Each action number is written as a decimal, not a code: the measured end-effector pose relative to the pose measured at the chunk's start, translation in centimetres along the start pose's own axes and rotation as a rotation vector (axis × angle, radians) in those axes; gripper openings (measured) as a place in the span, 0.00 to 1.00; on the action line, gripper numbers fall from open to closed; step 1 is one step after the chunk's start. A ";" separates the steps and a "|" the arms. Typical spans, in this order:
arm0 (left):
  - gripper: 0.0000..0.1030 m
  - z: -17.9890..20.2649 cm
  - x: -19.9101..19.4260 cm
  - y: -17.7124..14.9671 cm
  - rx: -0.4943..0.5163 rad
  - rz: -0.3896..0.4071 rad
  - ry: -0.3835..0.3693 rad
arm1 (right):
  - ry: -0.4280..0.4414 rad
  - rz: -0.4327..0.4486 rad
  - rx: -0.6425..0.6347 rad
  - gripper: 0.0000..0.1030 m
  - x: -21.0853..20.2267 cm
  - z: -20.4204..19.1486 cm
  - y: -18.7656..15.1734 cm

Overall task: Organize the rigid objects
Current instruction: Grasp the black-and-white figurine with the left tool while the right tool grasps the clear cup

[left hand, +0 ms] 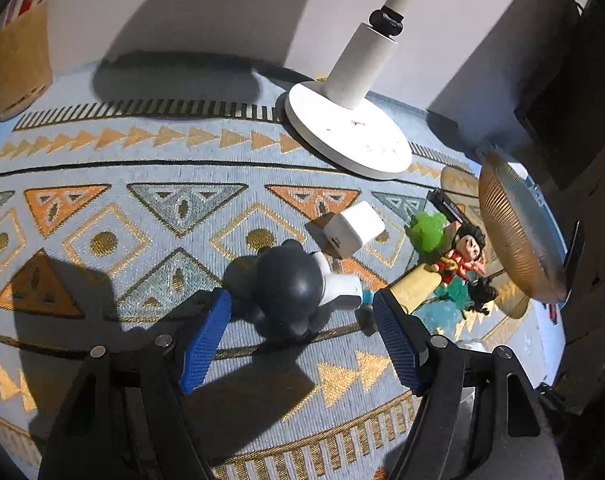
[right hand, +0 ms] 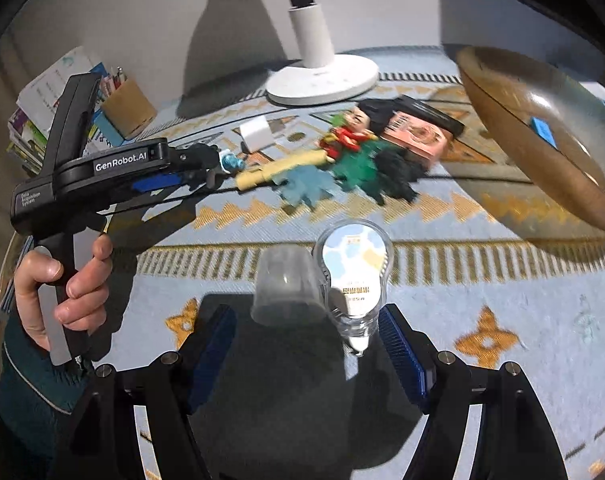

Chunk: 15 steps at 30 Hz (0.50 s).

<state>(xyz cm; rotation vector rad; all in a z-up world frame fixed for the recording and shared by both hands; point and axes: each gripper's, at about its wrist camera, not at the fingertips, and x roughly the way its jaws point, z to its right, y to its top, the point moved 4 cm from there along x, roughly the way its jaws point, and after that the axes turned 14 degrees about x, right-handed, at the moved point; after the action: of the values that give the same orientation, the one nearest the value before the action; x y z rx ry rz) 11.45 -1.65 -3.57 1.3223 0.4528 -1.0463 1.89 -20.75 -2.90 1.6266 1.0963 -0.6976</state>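
My left gripper (left hand: 302, 304) is open, angled down over a patterned cloth. A dark grey rounded toy (left hand: 286, 284) with a white part (left hand: 342, 286) lies between its blue pads (left hand: 206, 340), and neither pad presses on it. My right gripper (right hand: 306, 316) is open too. In front of its fingertips lie a clear plastic cup (right hand: 286, 288) on its side and a clear bulb-shaped package (right hand: 354, 276), which is close to the right pad (right hand: 402, 352). A hand (right hand: 62, 280) holds the left gripper (right hand: 206, 166) at the left of the right wrist view.
A white charger cube (left hand: 352, 230), a red-clothed figurine (left hand: 460, 258), a yellow cylinder (left hand: 414, 286) and green and blue pieces lie clustered at the right. Behind them stand a white lamp base (left hand: 346, 136) and a ribbed wooden bowl (left hand: 518, 232). A brown pencil holder (left hand: 18, 68) stands far left. A peach box (right hand: 418, 132) lies beside the figurine.
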 end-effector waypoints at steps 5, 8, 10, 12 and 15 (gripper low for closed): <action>0.70 1.1 1.3 1.0 0.026 -0.029 0.025 | -0.010 0.005 -0.021 0.70 1.0 -0.8 0.4; 0.70 1.7 2.1 1.6 0.067 -0.027 0.071 | -0.013 0.007 -0.036 0.70 1.7 -1.1 0.5; 0.68 1.9 2.2 1.6 0.095 -0.023 0.085 | -0.020 -0.003 -0.042 0.71 2.1 -0.9 0.4; 0.67 2.2 2.2 1.5 0.129 -0.012 0.099 | -0.019 0.007 -0.058 0.70 2.1 -1.0 0.3; 0.67 2.4 2.1 1.4 0.163 -0.003 0.106 | -0.022 0.012 -0.079 0.70 2.0 -1.0 0.0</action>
<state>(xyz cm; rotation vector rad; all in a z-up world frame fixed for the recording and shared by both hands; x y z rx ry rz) 13.02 -4.78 -3.82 1.5278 0.4559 -1.0367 2.62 -19.17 -4.29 1.5538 1.0842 -0.6548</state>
